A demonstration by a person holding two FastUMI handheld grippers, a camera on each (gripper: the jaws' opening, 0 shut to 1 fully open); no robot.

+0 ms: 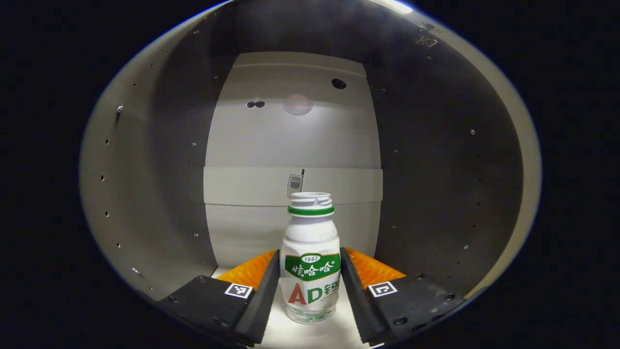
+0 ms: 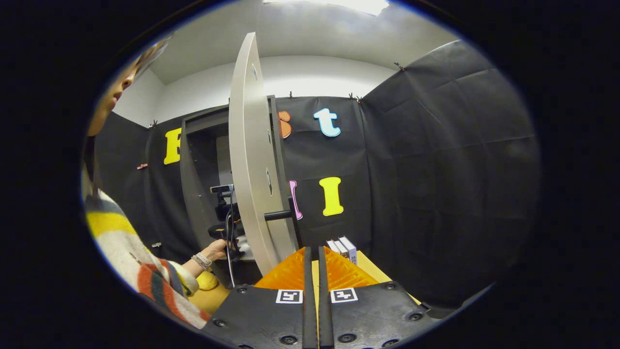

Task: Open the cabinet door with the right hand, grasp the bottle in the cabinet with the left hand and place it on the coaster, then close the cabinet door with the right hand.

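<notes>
Striped sleeve [image 2: 145,271] (beaded bracelet [image 2: 202,261])

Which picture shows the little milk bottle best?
The left gripper view: the bottle stands upright and close inside the cabinet, between the left gripper fingers. In the right gripper view the open cabinet door is edge-on, and I cannot make out the bottle.

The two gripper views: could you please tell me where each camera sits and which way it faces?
Left gripper view: rides on the left gripper, inside the cabinet, facing its back wall; jaws flank the bottle.
Right gripper view: rides on the right gripper, outside, facing the open door; a sleeve and hand show.
Shared: the cabinet.
</notes>
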